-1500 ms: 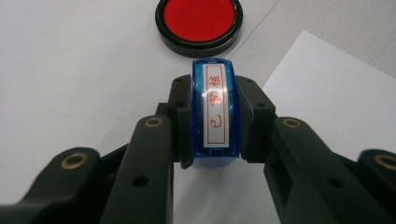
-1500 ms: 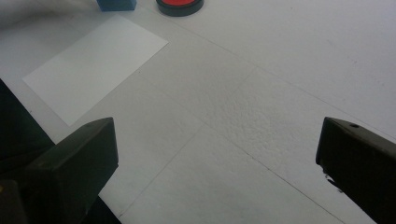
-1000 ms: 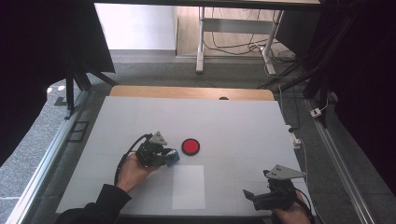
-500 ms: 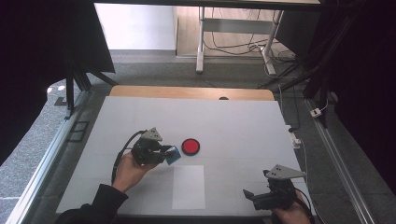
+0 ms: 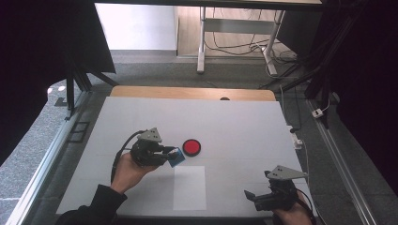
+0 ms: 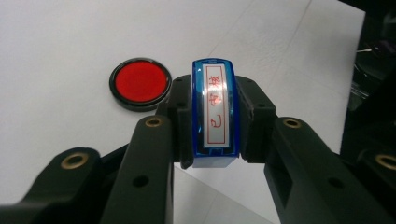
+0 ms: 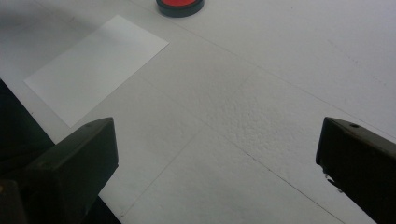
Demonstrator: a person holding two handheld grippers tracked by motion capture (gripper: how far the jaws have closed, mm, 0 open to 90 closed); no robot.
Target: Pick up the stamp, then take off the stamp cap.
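White table (image 5: 244, 126) above grey carpet, paper sheet (image 5: 189, 187) beside red ink pad (image 5: 191, 147), left gripper (image 5: 170, 155) clamping blue stamp (image 6: 215, 114), apparently lifted, right gripper (image 5: 253, 196) gaping.

A lab: white table (image 5: 234, 122) framed by black curtains (image 5: 42, 56), floor cables (image 5: 234, 44)

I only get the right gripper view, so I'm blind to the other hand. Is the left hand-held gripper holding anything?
Observer: Yes, the left hand-held gripper is shut on a blue stamp, one jaw on each side.
Operator: Which way does the stamp face?
Observer: Its label with red characters faces the left gripper view's camera.
Operator: Where is it relative to the ink pad?
Observer: In the high view the stamp sits just left of the red ink pad, above the white paper.
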